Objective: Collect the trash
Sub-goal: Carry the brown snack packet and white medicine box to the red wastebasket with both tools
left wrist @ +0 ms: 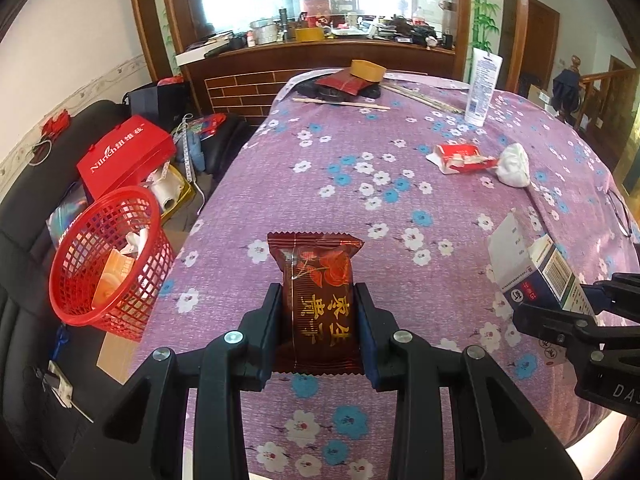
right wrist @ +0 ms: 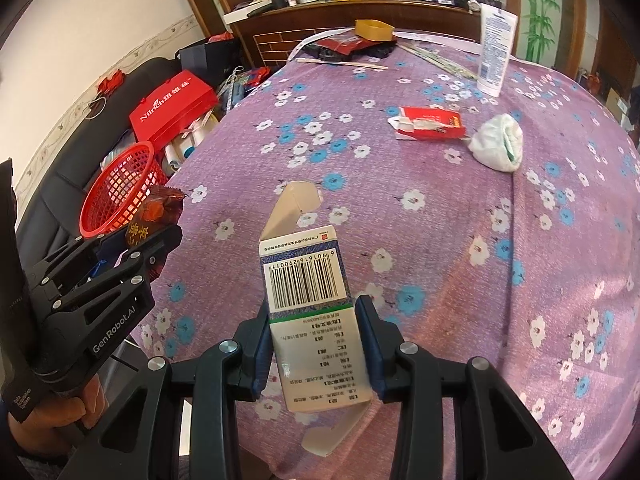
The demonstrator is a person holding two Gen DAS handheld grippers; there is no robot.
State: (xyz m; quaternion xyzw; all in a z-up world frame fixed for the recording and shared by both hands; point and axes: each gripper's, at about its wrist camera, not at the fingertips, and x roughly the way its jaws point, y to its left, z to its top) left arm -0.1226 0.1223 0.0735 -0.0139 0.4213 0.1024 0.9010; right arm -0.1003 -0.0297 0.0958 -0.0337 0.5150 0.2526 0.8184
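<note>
"Nurich" on red box, "GenRobot.AI" on left hand-held gripper

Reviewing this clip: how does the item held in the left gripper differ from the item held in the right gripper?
The left gripper holds a dark red, sealed foil snack packet, soft and pillow-shaped with crimped ends. The right gripper holds a white and blue cardboard medicine box, rigid and flat-sided with a barcode. The packet looks closed; the box has flaps open at both ends. Both are clamped across their width above the purple floral tablecloth.

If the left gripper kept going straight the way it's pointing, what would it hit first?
Probably the purple flowered tablecloth just beyond the brown snack packet it holds; no other object lies ahead. Depth is uncertain.
</note>
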